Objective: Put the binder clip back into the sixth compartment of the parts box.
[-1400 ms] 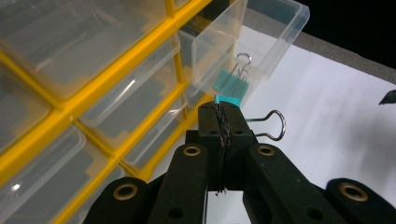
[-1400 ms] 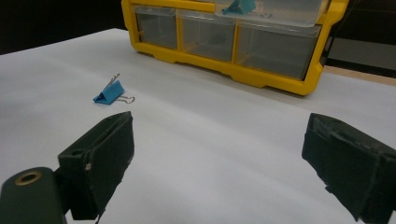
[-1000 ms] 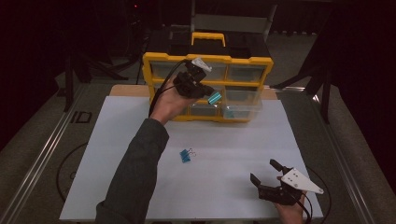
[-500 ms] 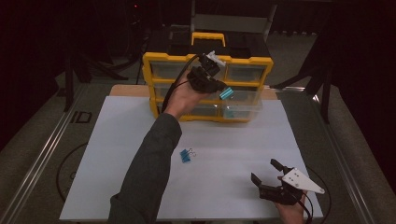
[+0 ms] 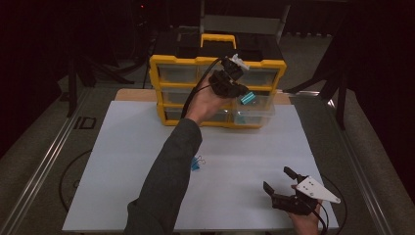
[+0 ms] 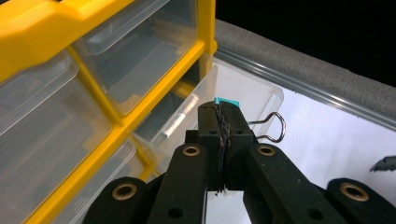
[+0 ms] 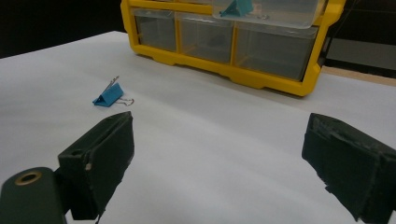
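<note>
A yellow drawer cabinet [image 5: 215, 88] stands at the far edge of the white table sheet [image 5: 122, 147], with one clear drawer [image 5: 254, 115] pulled out at its lower right. Over that open drawer, the left gripper [image 5: 243, 95] clamps a teal binder clip [image 6: 227, 101] between closed jaws. Well in front of the cabinet, the right gripper [image 5: 281, 183] rests with jaws spread wide and empty, and a second blue binder clip [image 5: 196, 163] lies on the sheet.

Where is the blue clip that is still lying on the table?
In the high view the blue binder clip lies on the white sheet, left of centre beside the person's left sleeve, in front of the yellow drawer cabinet.
</note>
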Demonstrator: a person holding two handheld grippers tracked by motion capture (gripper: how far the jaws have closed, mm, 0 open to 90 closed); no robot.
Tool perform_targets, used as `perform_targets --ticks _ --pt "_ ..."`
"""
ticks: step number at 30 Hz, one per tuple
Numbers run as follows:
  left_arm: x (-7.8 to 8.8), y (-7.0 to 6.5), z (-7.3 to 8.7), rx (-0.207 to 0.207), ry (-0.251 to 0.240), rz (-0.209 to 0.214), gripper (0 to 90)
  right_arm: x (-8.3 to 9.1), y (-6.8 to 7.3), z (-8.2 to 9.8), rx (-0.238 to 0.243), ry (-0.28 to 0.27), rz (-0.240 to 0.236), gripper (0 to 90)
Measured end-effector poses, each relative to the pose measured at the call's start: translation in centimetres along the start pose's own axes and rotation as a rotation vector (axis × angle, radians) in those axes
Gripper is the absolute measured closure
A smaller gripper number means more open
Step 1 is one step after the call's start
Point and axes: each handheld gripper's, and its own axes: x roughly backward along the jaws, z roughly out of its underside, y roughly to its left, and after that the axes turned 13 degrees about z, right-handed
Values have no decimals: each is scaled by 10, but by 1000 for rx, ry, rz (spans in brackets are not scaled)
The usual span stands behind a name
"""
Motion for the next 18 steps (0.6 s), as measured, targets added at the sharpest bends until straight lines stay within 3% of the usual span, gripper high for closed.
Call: perform_targets --ticks 13,14,15,16,17,18 --pt "-18 -1 -4 21 -7 -2 884 1 0 0 2 -6 -1 92" --pt "-18 0 -3 27 -15 -11 832 1 0 -1 1 -4 -1 92" --pt "-19 2 -2 64 -33 -18 725 1 0 -1 1 -4 -1 92" --pt "-19 2 -2 64 -33 -18 596 1 0 -1 1 -4 -1 92" --pt "-20 3 -1 73 -17 -23 596 1 0 -1 0 -4 0 92" --pt "-21 3 1 67 4 -42 450 2 0 -1 0 -6 1 92"
